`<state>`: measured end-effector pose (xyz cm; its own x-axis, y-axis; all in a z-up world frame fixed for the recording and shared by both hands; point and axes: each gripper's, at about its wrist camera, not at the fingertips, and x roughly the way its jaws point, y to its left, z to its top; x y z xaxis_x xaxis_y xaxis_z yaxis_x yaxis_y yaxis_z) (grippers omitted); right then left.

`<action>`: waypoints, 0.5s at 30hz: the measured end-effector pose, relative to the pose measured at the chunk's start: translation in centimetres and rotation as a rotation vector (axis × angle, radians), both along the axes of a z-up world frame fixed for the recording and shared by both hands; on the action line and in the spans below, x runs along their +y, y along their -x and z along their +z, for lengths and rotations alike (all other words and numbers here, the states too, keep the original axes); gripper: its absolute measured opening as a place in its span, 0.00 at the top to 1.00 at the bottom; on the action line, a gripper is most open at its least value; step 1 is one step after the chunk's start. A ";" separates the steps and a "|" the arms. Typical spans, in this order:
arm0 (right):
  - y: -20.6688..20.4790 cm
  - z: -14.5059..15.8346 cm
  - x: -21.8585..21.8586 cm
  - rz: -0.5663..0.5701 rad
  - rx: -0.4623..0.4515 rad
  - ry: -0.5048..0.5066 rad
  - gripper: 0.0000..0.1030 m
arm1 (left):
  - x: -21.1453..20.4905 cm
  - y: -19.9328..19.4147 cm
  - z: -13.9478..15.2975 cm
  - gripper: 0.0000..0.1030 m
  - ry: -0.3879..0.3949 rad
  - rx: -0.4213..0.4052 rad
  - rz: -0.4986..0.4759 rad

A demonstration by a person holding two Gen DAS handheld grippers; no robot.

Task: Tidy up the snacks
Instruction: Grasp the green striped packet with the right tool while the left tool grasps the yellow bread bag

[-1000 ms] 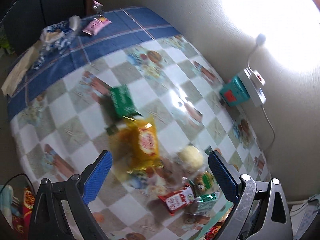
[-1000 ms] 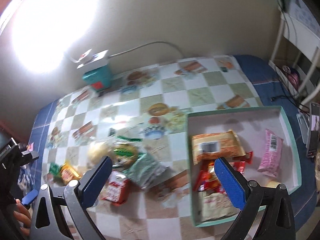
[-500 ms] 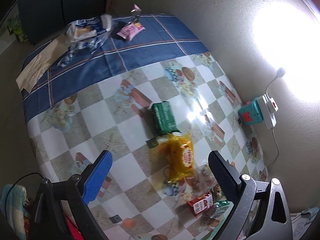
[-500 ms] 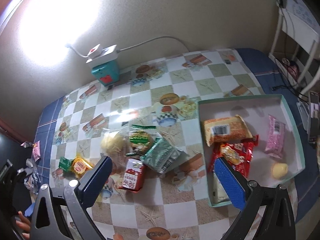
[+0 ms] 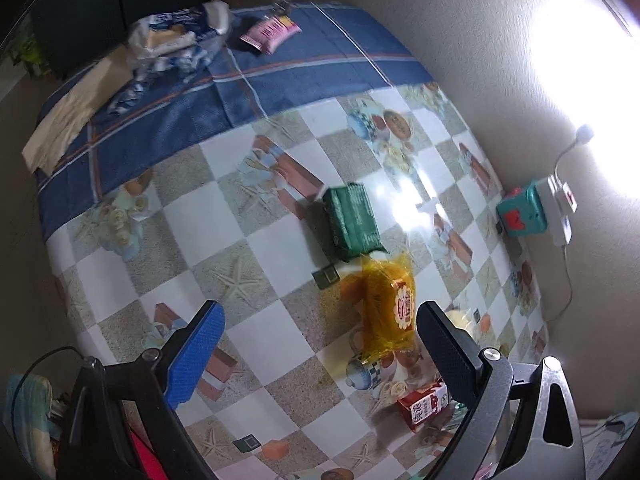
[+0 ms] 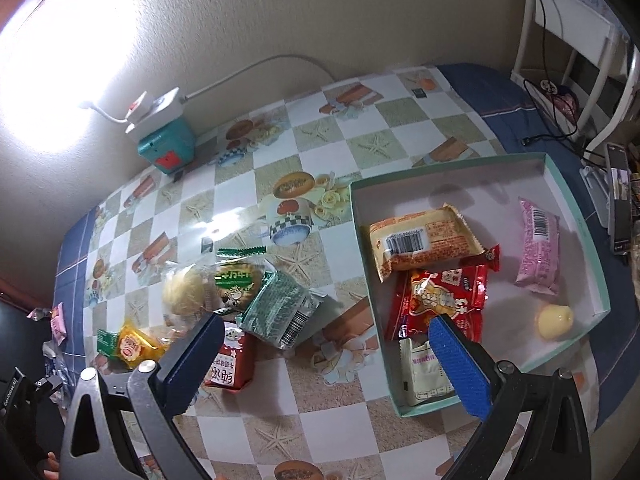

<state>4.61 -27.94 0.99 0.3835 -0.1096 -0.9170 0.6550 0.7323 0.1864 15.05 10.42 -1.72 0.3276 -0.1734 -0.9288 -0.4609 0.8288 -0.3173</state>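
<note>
My left gripper (image 5: pixel 318 320) hangs open and empty above the checked tablecloth. A yellow packet (image 5: pixel 390 308) lies by its right finger, a green packet (image 5: pixel 352 220) beyond it, and a red carton (image 5: pixel 424 408) lower right. My right gripper (image 6: pixel 324 328) is also open and empty, high over the table. A teal-rimmed box (image 6: pixel 448 166) holds an orange packet (image 6: pixel 420 240), a red packet (image 6: pixel 444 300), a pink packet (image 6: pixel 538 244), a yellow round sweet (image 6: pixel 555 320) and a white sachet (image 6: pixel 424 372). Left of the box lie a green foil packet (image 6: pixel 280 312), the red carton (image 6: pixel 232 364), a round biscuit pack (image 6: pixel 236 280) and the yellow packet (image 6: pixel 134 346).
A teal block with a white power strip (image 6: pixel 166 140) and its cable sits against the wall. On the blue end of the cloth lie a blue-white bag (image 5: pixel 176 36) and a pink packet (image 5: pixel 270 32). A white chair (image 6: pixel 580 40) and a phone (image 6: pixel 618 196) stand past the box.
Both grippers have lifted away from the table, so each view takes in more of it. The left view has swung toward the blue end. Neither gripper took hold of anything.
</note>
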 end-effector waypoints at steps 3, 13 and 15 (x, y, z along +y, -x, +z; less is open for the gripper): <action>-1.0 -1.2 0.6 0.017 0.021 -0.008 0.00 | -1.0 -0.7 -0.5 0.06 -0.002 0.009 -0.036; -4.5 -5.1 2.7 0.091 0.089 -0.001 0.00 | -5.1 -3.6 -2.4 0.06 -0.015 0.030 -0.141; -5.1 -5.8 3.0 0.106 0.101 0.007 0.00 | -6.0 -4.1 -3.4 0.06 -0.014 0.050 -0.156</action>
<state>9.71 -24.93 -4.78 0.2990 -0.0794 -0.9510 0.5888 0.7996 0.1183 19.16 4.42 -5.11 0.2511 -0.2057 -0.9459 -0.3412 0.8956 -0.2853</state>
